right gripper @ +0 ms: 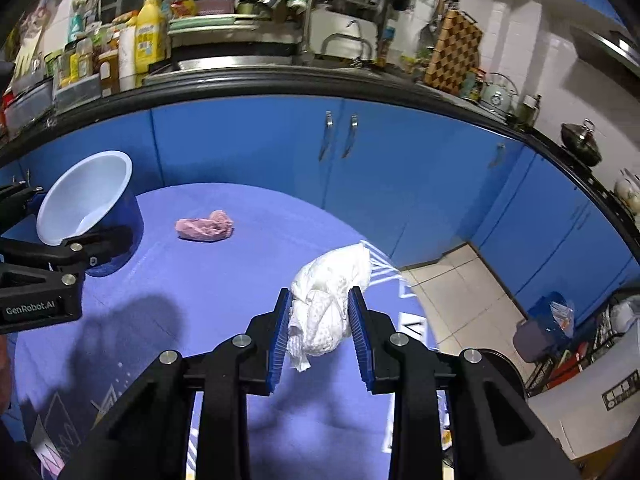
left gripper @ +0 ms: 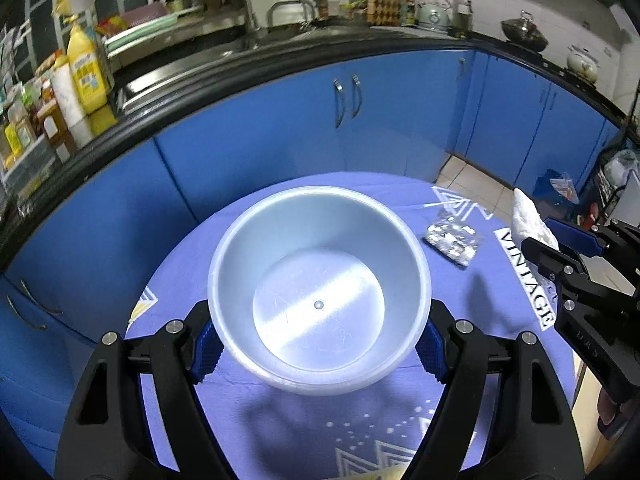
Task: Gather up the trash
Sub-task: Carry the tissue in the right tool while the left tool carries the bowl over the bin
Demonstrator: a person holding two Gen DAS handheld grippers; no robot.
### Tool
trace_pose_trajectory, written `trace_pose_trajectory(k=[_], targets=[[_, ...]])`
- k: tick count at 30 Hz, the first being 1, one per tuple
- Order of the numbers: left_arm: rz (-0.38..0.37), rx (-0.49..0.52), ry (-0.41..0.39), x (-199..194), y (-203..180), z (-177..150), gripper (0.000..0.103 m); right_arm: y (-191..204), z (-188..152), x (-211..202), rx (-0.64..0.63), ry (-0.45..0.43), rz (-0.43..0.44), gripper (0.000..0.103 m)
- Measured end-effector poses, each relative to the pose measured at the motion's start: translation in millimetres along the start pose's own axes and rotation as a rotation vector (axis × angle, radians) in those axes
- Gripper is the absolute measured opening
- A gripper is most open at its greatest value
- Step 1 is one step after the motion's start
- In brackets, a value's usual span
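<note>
My left gripper (left gripper: pixel 320 344) is shut on a round bowl (left gripper: pixel 320 240), white inside and blue outside, with a blue pad pressed on each side of it. The bowl is empty and held above the purple tablecloth (left gripper: pixel 400 420). From the right wrist view the bowl (right gripper: pixel 84 196) hangs tilted at the far left in the left gripper (right gripper: pixel 72 216). My right gripper (right gripper: pixel 320 312) is shut on a crumpled white tissue (right gripper: pixel 332 276), raised over the table's right side. A pink crumpled wrapper (right gripper: pixel 205 229) and a silvery foil wrapper (left gripper: pixel 454 240) lie on the cloth.
Blue kitchen cabinets (left gripper: pixel 280 128) under a black counter edge curve behind the round table. Bottles and jars (left gripper: pixel 80 76) crowd the counter at left. On the tiled floor at right stands a small bin with a blue bag (right gripper: pixel 548 324).
</note>
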State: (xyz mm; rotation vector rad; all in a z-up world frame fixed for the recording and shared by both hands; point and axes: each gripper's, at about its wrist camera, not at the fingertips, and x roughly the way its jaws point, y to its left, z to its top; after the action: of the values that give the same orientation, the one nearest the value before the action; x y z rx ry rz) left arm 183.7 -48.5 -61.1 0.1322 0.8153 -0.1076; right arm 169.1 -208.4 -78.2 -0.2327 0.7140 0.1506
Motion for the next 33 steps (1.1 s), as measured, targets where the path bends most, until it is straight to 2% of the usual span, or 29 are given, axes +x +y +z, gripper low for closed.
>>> trace_pose_trajectory(k=[15, 33], targets=[[-0.046, 0.133, -0.037, -16, -90, 20, 0.077, -89, -29, -34, 0.128, -0.029, -0.078, 0.029], [-0.126, 0.297, -0.015, 3, -209, 38, 0.077, -184, -78, -43, 0.269, -0.007, -0.159, 0.029]])
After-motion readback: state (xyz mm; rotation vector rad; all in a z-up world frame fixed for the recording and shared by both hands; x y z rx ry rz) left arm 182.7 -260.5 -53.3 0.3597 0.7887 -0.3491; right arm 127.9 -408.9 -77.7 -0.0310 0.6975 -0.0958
